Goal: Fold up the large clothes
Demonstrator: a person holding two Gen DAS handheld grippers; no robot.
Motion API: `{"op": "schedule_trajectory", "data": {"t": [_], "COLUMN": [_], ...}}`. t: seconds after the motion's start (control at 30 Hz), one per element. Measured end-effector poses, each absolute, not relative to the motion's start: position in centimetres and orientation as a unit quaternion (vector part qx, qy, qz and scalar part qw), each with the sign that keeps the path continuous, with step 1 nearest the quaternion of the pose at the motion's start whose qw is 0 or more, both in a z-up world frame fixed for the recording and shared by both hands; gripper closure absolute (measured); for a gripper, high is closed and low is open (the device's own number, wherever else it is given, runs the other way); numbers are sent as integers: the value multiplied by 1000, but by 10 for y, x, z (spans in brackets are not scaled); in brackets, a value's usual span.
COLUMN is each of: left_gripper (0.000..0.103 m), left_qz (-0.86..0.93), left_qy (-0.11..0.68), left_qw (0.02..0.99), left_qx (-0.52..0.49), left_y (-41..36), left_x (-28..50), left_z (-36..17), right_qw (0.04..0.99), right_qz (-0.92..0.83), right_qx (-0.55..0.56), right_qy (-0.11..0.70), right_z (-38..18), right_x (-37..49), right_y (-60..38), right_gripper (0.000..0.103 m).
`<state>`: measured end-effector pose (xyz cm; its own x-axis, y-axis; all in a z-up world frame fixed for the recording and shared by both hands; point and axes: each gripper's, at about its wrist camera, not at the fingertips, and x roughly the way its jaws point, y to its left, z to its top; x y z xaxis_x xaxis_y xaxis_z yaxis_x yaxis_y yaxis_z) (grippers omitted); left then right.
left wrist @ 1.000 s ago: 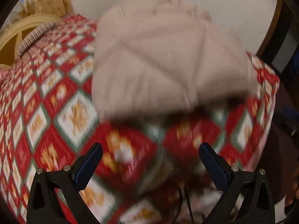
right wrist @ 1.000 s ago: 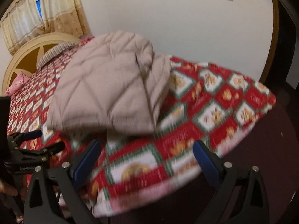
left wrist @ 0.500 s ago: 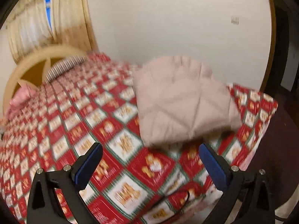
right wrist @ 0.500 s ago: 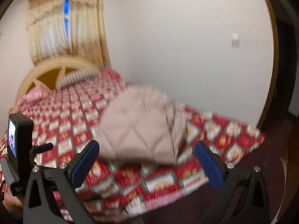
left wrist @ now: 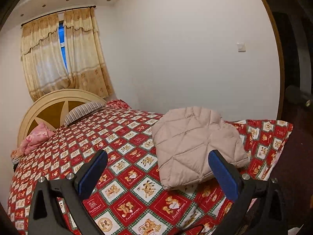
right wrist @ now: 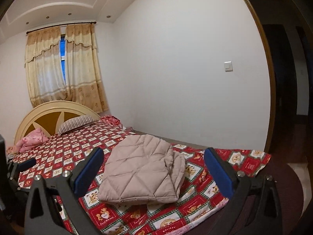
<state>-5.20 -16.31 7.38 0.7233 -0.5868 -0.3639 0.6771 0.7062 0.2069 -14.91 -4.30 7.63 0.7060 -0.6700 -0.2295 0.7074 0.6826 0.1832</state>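
- Jacket (left wrist: 195, 146), pale beige and quilted in a diamond pattern, lies folded into a thick, roughly rectangular bundle on the bed (left wrist: 121, 150), near the foot end and toward the side nearest the white wall (left wrist: 185, 54).
- Long axis of the bundle runs roughly along the bed's length, from the foot toward the headboard (left wrist: 52, 105); in the right wrist view (right wrist: 142, 170) its folded bottom edge faces the camera and the narrower far end points up the bed.
- One folded-in layer, perhaps a sleeve, lies along the wall-side edge of the bundle, its seam showing in the right wrist view.
- Left tongs (left wrist: 158, 172) are spread wide and hold nothing; the blue pads (left wrist: 93, 170) sit apart from the jacket, which shows mostly between them.
- Right tongs (right wrist: 154, 172) are likewise wide open and empty, framing the jacket without touching it.
- Bedspread is red with white squares carrying teddy bears, and hangs over the foot edge.
- Striped pillow (left wrist: 84, 111) and a pink bundle of cloth (left wrist: 35, 139) rest at the headboard, well apart from the jacket.
- Cream curtains (right wrist: 64, 66) cover the window behind the headboard, and a light switch (right wrist: 228, 66) sits on the wall near the dark doorway.
- Left tongs' body shows at the left edge of the right wrist view.
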Motion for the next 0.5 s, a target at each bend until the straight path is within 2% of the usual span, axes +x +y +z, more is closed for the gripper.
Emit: {"op": "schedule_trajectory", "data": {"t": [0.5], "left_gripper": [1], "left_qz": [-341], "left_qy": [153], "left_qw": [916], "left_qx": [149], "left_y": [-161], "left_x": [-50], "left_z": [77], "right_qw": [915], "right_qz": [-374], "right_qx": [125], "right_qy": [80], "right_z": [78], "right_x": [-150], "right_y": [-34], "right_gripper": [0]}}
